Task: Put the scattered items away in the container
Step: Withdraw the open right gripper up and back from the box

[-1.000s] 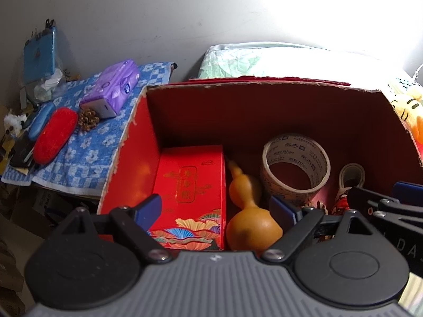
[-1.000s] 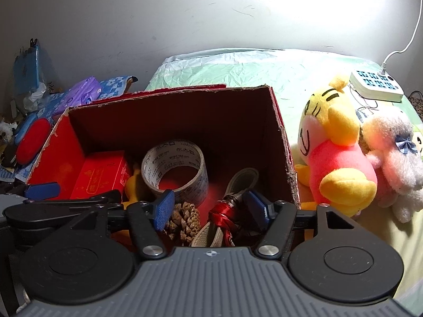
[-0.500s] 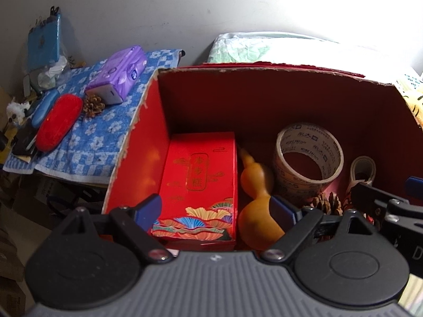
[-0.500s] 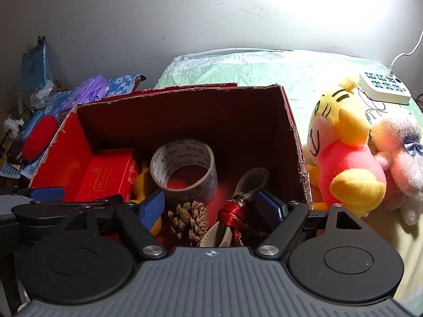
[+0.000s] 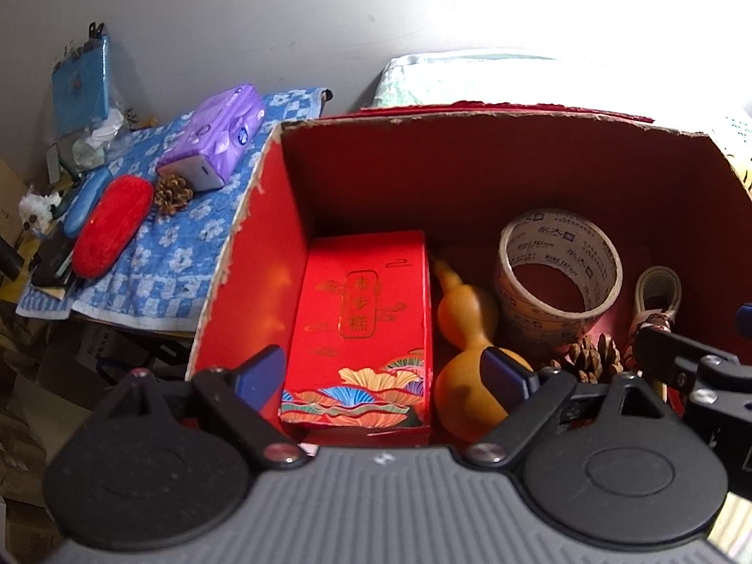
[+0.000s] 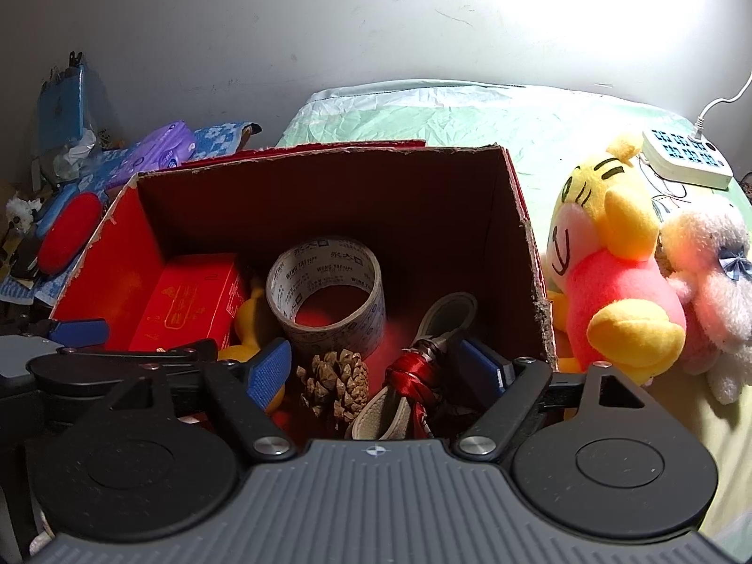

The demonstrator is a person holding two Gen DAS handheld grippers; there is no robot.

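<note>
A red cardboard box [image 5: 244, 254] [image 6: 526, 244] holds a red gift box [image 5: 362, 324] [image 6: 188, 301], a yellow gourd [image 5: 465, 352] [image 6: 251, 315], a tape roll [image 5: 559, 277] [image 6: 329, 296], a pine cone [image 5: 594, 359] [image 6: 336, 385] and a red-tasselled strap [image 6: 418, 376]. My left gripper [image 5: 385, 376] hovers open above the gift box and gourd, with nothing between its fingers. Open and holding nothing, my right gripper [image 6: 376, 369] hangs over the pine cone and strap.
Left of the box, a blue checked cloth [image 5: 164, 254] carries a purple pack [image 5: 216, 136], a second pine cone [image 5: 171, 192] and a red case [image 5: 113, 225]. Right of it, on the green bed, lie a yellow plush [image 6: 611, 258], a pink plush [image 6: 714, 282] and a white remote [image 6: 684, 160].
Both grippers have risen and drawn back from the box, which now sits lower and farther off in each view. Both stayed open; the items inside have not moved.
</note>
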